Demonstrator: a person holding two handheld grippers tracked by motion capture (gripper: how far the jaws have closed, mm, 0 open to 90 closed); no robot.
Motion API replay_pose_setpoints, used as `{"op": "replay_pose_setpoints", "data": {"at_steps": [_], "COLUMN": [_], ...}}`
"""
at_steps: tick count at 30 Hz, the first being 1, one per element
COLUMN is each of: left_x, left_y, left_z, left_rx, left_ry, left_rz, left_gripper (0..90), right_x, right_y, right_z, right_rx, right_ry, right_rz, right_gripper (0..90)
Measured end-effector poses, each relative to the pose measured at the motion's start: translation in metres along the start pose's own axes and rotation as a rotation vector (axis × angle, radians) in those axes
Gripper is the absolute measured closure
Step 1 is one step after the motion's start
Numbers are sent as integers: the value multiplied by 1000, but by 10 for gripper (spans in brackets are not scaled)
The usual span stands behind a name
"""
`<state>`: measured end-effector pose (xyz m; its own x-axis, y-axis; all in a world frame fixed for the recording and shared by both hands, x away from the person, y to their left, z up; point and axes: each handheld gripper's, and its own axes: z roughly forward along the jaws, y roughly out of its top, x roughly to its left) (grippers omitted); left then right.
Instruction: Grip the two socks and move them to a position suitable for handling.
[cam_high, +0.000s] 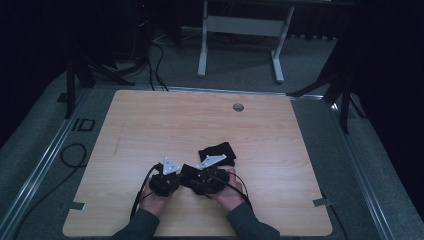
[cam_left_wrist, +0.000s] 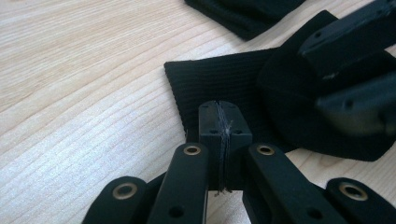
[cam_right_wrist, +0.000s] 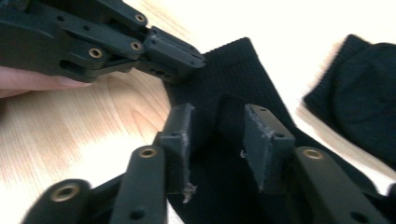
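Wood table (cam_high: 150, 125) w/ black socks (cam_high: 218, 150) (maybe two)

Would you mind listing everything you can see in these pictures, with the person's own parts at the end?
Table: one, light wood, middle of the high view, with a round grey grommet near its far edge.
Black socks: two; the nearer sock lies flat at the grippers, the farther sock lies just beyond them.
White desk frame: one, on the floor beyond the table.
Black cables: several, on the floor at the left.
Left gripper: black, jaws shut on the nearer sock's edge.
Right gripper: black, jaws apart over the nearer sock.
Hands: two, the left hand and the right hand, in dark sleeves at the near edge.
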<state>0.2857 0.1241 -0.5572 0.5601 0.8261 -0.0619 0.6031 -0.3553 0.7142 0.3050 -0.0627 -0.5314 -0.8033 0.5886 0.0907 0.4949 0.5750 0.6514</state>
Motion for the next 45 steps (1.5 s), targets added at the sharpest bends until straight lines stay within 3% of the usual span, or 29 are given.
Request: {"op": "replay_pose_setpoints", "data": {"at_steps": [6, 11, 14, 30, 37, 45], "left_x": [1, 1, 1, 0, 1, 0], "left_y": [0, 0, 0, 1, 1, 1], "left_z": [1, 1, 1, 2, 3, 3], "left_rx": [2, 6, 6, 2, 2, 4], "left_ry": [4, 13, 15, 23, 22, 23], "left_rz": [-3, 5, 2, 11, 13, 17], "left_gripper": [896, 896, 897, 897, 897, 897], "right_x": [8, 7, 7, 8, 0, -9], "right_y": [2, 2, 2, -4, -7, -12], "right_z": [12, 19, 16, -11, -33, -49], "right_rx": [34, 59, 51, -19, -69, -87], "right_ry": [26, 20, 24, 22, -6, -35], "right_rz": [-7, 7, 14, 46, 75, 95], "right_gripper": [582, 783, 847, 854, 854, 854]}}
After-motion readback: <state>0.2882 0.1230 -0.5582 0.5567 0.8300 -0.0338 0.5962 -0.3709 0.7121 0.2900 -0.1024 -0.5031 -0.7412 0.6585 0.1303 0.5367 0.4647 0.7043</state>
